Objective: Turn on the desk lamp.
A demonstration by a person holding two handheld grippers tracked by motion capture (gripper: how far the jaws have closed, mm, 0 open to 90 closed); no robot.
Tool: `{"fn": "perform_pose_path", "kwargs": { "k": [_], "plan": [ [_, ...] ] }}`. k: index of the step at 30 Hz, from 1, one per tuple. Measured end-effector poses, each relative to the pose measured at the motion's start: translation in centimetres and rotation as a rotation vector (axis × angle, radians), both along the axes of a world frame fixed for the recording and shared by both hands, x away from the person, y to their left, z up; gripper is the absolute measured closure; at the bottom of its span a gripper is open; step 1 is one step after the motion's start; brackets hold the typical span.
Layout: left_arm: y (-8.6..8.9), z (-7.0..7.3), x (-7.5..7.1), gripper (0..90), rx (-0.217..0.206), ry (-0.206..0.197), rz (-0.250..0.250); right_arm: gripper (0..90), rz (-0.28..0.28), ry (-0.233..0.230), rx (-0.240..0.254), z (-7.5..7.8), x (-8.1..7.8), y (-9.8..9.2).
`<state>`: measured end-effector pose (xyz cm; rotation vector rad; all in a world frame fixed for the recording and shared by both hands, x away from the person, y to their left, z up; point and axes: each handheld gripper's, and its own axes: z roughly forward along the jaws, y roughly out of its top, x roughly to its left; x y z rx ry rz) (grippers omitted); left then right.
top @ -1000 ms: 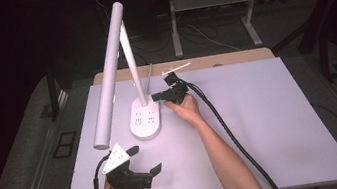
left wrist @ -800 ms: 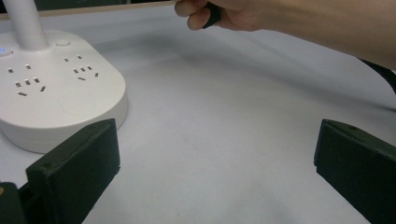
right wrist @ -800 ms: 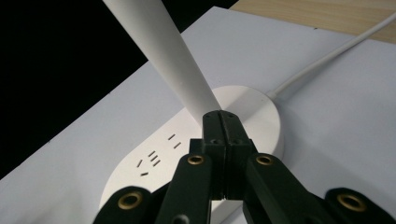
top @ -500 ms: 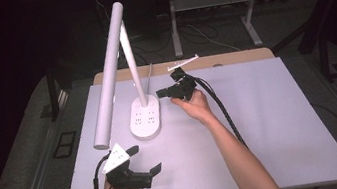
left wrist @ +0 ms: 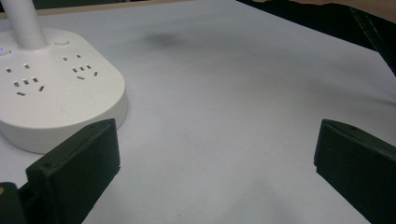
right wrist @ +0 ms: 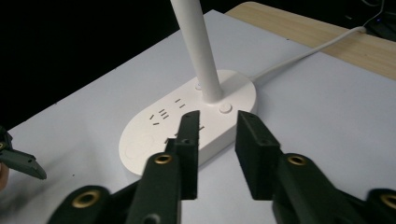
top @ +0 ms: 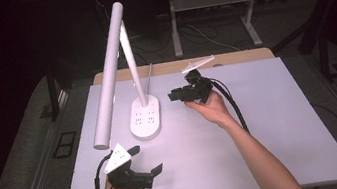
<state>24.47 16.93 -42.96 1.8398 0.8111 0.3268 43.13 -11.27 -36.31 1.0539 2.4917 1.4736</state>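
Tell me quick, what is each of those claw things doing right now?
Left gripper: jaws wide open, holding nothing, low over the table.
Right gripper: jaws partly open, holding nothing, pointed at the lamp base.

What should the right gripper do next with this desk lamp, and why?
Probably ease the right gripper forward and down toward the round button beside the stem on the lamp base. Its jaws point at the base, slightly parted with nothing between them, and hang short of it. The left gripper rests open near the table's front edge, away from the lamp.
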Motion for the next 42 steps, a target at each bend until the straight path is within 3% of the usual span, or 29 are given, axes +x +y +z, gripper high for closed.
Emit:
{"fn": "perform_pose_path", "kwargs": {
  "k": [2, 3, 4, 9, 14, 42],
  "plan": [
    [0.0, 0.0, 0.0, 0.0, -0.005, 0.003, 0.002, 55.9, -0.006, -0.005, 0.001, 0.2, -0.4, -0.7],
    [0.0, 0.0, 0.0, 0.0, -0.007, 0.003, 0.004, 46.0, -0.012, -0.001, 0.008, 0.3, -0.8, -1.2],
    [0.0, 0.0, 0.0, 0.0, -0.007, 0.003, 0.004, 46.0, -0.012, -0.001, 0.008, 0.3, -0.8, -1.2],
    [0.0, 0.0, 0.0, 0.0, -0.007, 0.006, 0.004, 16.9, -0.012, -0.010, 0.005, 0.7, -1.9, -2.6],
    [-0.1, -0.1, 0.0, 0.0, -0.007, 0.005, 0.004, 0.1, -0.011, -0.007, 0.010, 0.9, -2.9, -4.0],
    [-0.1, 0.0, -0.1, 0.0, -0.009, 0.004, 0.007, 0.1, -0.042, 0.002, -0.002, 0.3, -9.7, -10.5]
  ]
}}
